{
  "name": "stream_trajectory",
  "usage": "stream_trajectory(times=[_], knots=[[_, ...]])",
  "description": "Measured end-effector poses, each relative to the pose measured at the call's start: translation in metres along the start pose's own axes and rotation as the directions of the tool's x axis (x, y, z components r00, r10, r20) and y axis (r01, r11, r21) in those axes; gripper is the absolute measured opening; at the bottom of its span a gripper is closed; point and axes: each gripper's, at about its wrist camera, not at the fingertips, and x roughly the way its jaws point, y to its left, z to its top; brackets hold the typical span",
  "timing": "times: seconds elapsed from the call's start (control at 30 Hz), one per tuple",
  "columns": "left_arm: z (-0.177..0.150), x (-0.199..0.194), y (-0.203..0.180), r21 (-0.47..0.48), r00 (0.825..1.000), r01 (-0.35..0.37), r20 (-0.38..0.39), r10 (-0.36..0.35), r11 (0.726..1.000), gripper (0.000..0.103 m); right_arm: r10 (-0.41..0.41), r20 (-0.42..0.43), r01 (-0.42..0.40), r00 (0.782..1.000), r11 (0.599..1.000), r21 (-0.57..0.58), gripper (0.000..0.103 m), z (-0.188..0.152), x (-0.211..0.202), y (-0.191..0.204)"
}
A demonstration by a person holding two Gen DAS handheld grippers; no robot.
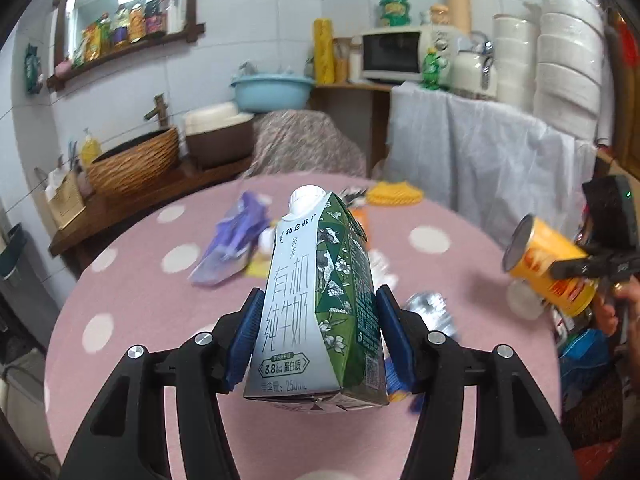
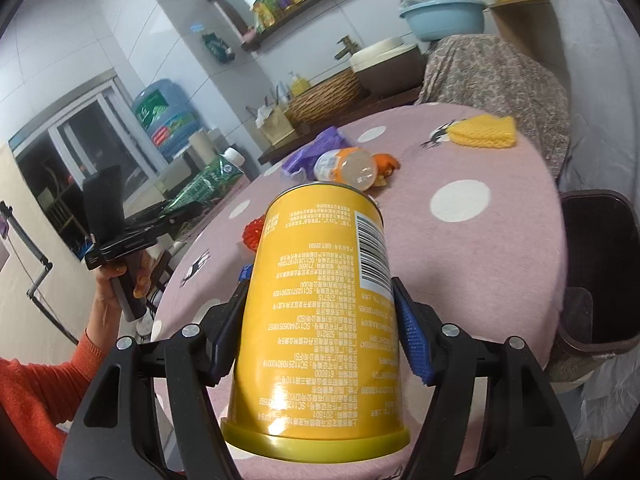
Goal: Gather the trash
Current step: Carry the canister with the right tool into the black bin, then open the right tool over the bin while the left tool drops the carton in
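Observation:
A green and white milk carton [image 1: 296, 280] stands upright between the blue pads of my left gripper [image 1: 320, 294], which is shut on it above the pink dotted table [image 1: 140, 300]. My right gripper [image 2: 320, 282] is shut on a yellow can [image 2: 320, 340], held tilted over the table's [image 2: 480, 260] near edge. Each wrist view shows the other hand: the can [image 1: 548, 264] at far right, the carton [image 2: 204, 184] at far left. Loose trash lies on the table: a purple wrapper [image 2: 316, 148], a plastic bottle [image 2: 348, 168], orange peel [image 2: 386, 162], a red net [image 2: 254, 232], a yellow net [image 2: 484, 132].
A dark bin [image 2: 600, 272] stands on the floor just right of the table. A crushed clear bottle [image 1: 432, 308] lies near the carton. Behind the table are a covered chair [image 1: 304, 144], a wicker basket [image 1: 136, 160] and a cloth-draped counter [image 1: 480, 140]. A person's orange sleeve [image 2: 36, 392] is at lower left.

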Motion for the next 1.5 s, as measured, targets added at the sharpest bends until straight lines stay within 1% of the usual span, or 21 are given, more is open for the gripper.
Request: stream_trajectory(times=[0.1,0.2,0.3,0.37,0.47,0.53,0.6,0.7,0.83,0.9,1.0,1.1,1.17,1.23,1.27,1.3,1.33,1.37,1.4,1.47,1.5], knots=[[0.023,0.018,-0.032,0.042,0.997,0.071,0.019,-0.071,0.997,0.057,-0.051,0.040,0.049,0.998,0.998,0.041,0.068,-0.001,-0.019,-0.020],[0.046,0.042,-0.065,0.077,0.989,0.142,0.022,-0.144,0.987,0.057,-0.120,0.082,0.112,0.989,0.989,0.097,0.068,0.001,-0.045,-0.048],[0.068,0.070,-0.096,0.096,0.975,0.219,0.005,-0.220,0.971,0.057,-0.210,0.113,0.193,0.971,0.970,0.150,0.068,0.009,-0.069,-0.082],[0.081,0.088,-0.122,0.119,0.966,0.257,-0.006,-0.258,0.959,0.057,-0.280,0.114,0.257,0.953,0.949,0.182,0.068,0.015,-0.079,-0.108],[0.102,0.120,-0.159,0.164,0.954,0.300,-0.039,-0.298,0.940,0.057,-0.379,0.063,0.362,0.923,0.913,0.189,0.068,0.027,-0.075,-0.145],[0.116,0.144,-0.182,0.188,0.954,0.301,-0.068,-0.294,0.935,0.057,-0.450,0.007,0.443,0.893,0.881,0.169,0.068,0.034,-0.058,-0.169],[0.127,0.168,-0.201,0.196,0.950,0.311,-0.102,-0.296,0.930,0.057,-0.481,-0.054,0.482,0.875,0.857,0.181,0.068,0.038,-0.037,-0.202],[0.139,0.200,-0.223,0.195,0.944,0.319,-0.149,-0.293,0.927,0.057,-0.487,-0.146,0.508,0.861,0.834,0.213,0.068,0.039,-0.005,-0.245],[0.148,0.239,-0.238,0.223,0.949,0.286,-0.198,-0.244,0.932,0.057,-0.466,-0.290,0.536,0.836,0.807,0.248,0.068,0.035,0.054,-0.300],[0.151,0.258,-0.240,0.217,0.945,0.282,-0.231,-0.231,0.935,0.057,-0.451,-0.362,0.552,0.816,0.795,0.253,0.068,0.031,0.082,-0.322],[0.154,0.281,-0.245,0.241,0.945,0.262,-0.259,-0.199,0.934,0.057,-0.409,-0.474,0.575,0.780,0.768,0.283,0.068,0.019,0.121,-0.360],[0.155,0.297,-0.249,0.248,0.940,0.262,-0.284,-0.188,0.933,0.057,-0.367,-0.555,0.597,0.747,0.738,0.316,0.068,0.008,0.148,-0.386],[0.156,0.305,-0.251,0.249,0.939,0.262,-0.291,-0.186,0.932,0.057,-0.341,-0.608,0.616,0.717,0.719,0.322,0.067,-0.002,0.164,-0.405],[0.157,0.314,-0.252,0.241,0.935,0.264,-0.301,-0.187,0.934,0.057,-0.269,-0.606,0.584,0.749,0.701,0.410,0.067,-0.007,0.169,-0.421],[0.158,0.318,-0.252,0.238,0.934,0.263,-0.304,-0.185,0.935,0.057,-0.268,-0.610,0.592,0.746,0.686,0.423,0.067,-0.008,0.169,-0.427],[0.158,0.322,-0.252,0.236,0.932,0.265,-0.311,-0.185,0.935,0.057,-0.297,-0.622,0.619,0.725,0.677,0.398,0.067,-0.007,0.170,-0.431],[0.159,0.326,-0.253,0.235,0.930,0.268,-0.317,-0.187,0.935,0.057,-0.312,-0.625,0.631,0.715,0.673,0.386,0.067,-0.007,0.170,-0.433],[0.158,0.329,-0.254,0.232,0.928,0.270,-0.322,-0.188,0.934,0.057,-0.304,-0.623,0.630,0.720,0.663,0.404,0.067,-0.009,0.169,-0.438],[0.159,0.332,-0.254,0.232,0.926,0.270,-0.327,-0.187,0.934,0.057,-0.286,-0.607,0.617,0.741,0.647,0.449,0.068,-0.011,0.166,-0.442],[0.158,0.337,-0.257,0.235,0.924,0.270,-0.336,-0.183,0.934,0.057,-0.250,-0.571,0.582,0.782,0.621,0.525,0.082,-0.012,0.161,-0.446],[0.158,0.340,-0.258,0.237,0.923,0.269,-0.341,-0.179,0.934,0.057,-0.242,-0.557,0.570,0.794,0.615,0.545,0.083,-0.013,0.157,-0.446]])
